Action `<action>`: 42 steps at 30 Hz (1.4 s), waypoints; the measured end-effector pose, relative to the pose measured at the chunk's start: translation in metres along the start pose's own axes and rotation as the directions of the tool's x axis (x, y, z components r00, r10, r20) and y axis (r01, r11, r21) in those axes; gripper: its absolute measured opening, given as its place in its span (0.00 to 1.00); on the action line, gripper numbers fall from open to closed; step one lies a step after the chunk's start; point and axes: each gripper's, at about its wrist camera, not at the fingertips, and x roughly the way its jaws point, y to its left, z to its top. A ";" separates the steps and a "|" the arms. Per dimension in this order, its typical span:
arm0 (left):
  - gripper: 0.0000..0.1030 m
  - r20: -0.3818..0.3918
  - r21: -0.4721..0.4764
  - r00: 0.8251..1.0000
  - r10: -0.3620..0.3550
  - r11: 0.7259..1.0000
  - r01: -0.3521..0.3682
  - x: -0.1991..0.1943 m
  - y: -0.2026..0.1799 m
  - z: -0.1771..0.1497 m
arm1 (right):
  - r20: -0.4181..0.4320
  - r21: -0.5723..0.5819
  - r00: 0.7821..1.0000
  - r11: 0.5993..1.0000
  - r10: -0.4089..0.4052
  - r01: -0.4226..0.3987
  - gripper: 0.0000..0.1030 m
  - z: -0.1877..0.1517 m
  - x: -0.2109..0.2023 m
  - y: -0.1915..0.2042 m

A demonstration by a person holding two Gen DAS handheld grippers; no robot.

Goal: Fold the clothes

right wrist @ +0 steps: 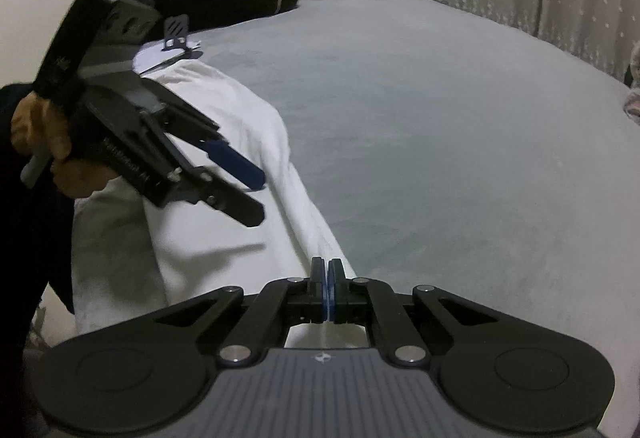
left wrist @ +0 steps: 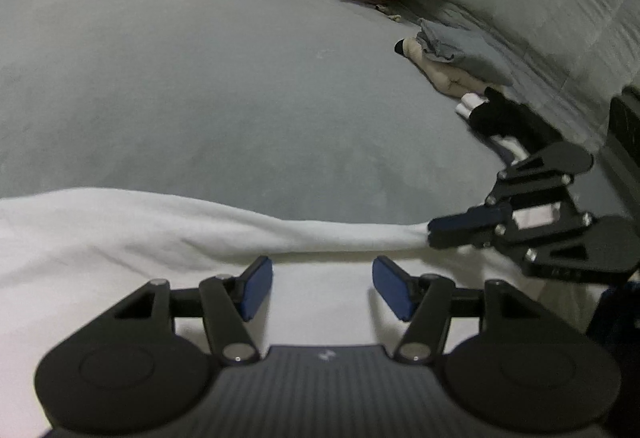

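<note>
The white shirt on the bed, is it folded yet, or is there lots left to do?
Some clothes look done: a folded pile sits at the far side of the grey bed. In hand now is the white garment: the right gripper is shut on its edge, while the left gripper hangs open above it. The garment lies mostly spread out, so most of its folding is left.

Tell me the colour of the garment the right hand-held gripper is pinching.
White garment, clearest in the left wrist view, pinched by the right hand-held gripper.
</note>
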 end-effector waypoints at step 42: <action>0.67 -0.014 0.090 0.997 0.071 0.994 -0.070 0.003 -0.007 -0.004 | -0.066 -0.024 0.989 0.991 -0.131 0.129 0.04 0.014 0.041 -0.016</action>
